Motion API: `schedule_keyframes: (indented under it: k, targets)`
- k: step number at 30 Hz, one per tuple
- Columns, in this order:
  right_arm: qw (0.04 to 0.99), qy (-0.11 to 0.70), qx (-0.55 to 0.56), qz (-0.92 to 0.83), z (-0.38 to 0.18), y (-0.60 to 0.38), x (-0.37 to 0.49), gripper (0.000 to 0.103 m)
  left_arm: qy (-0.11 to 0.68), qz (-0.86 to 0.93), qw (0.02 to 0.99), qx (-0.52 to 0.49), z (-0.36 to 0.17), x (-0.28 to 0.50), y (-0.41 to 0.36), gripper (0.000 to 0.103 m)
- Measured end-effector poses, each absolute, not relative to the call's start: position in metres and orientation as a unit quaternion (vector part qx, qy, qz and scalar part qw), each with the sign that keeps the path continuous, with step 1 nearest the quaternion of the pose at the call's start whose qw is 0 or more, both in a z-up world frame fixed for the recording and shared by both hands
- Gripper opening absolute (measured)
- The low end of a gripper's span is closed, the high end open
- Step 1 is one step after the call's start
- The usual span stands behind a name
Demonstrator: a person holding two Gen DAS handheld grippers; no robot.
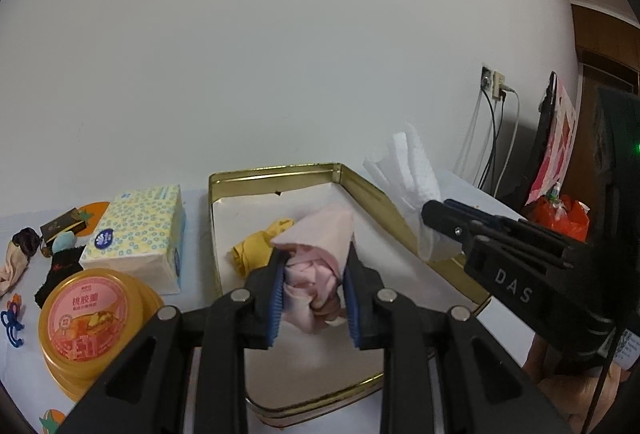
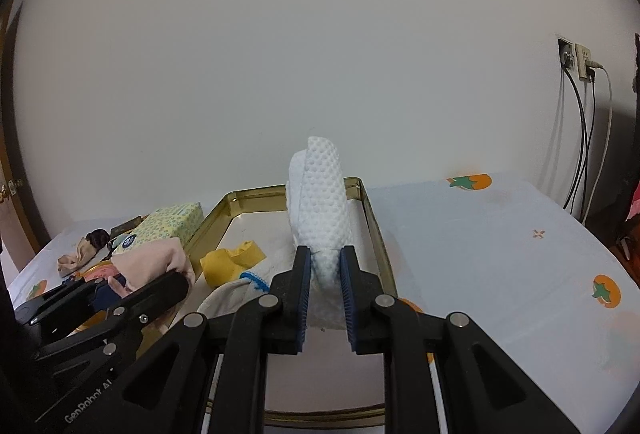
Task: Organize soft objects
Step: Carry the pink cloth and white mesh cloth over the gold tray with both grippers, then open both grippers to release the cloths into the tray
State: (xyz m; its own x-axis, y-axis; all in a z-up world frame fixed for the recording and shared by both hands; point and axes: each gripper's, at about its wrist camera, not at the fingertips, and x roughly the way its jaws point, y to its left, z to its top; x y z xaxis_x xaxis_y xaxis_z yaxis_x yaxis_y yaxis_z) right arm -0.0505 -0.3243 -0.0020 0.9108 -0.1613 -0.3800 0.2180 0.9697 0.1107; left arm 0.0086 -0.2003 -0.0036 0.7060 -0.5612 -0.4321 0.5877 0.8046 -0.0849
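Gold-rimmed tin (image 1: pixel 362 190) is the landmark: above its floor the left gripper (image 1: pixel 314 298) clamps a pink cloth (image 1: pixel 316 254), and over its right wall the right gripper (image 2: pixel 325 298) pinches a white dimpled cloth (image 2: pixel 322 202). Placing seems in hand; next, each should lower and release inside. Left of the tin, the jar label is hard to read; "DAS" marks the right gripper.

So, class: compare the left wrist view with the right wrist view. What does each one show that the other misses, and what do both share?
Only the left wrist view shows the round orange tub, the blue clip and the red bag at far right.

Only the right wrist view shows the white sock with blue trim lying in the tin, and the tomato prints on the sheet.

Both share the gold tin, the yellow cloth, the tissue pack, the left gripper shut on the pink cloth, and the right gripper shut on the white dotted cloth.
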Motion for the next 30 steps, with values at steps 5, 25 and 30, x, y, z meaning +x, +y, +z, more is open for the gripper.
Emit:
schedule_keyframes:
  k: [5,25,30]
  targets:
    - [0.972,0.202,0.082,-0.085,-0.007,-0.326,-0.043,0.017,0.227,-0.306,0.924,0.030,-0.005,0.009,-0.200,0.028]
    - [0.975,0.060,0.151,-0.149,0.011,-0.350,-0.098,0.078,0.068,-0.158,0.985,0.025,0.013,-0.027,-0.139,0.103]
    - [0.977,-0.005,0.109,-0.182,0.018,-0.333,-0.118,0.086,0.056,-0.169,0.981,0.082,0.012,-0.037,-0.154,0.103]
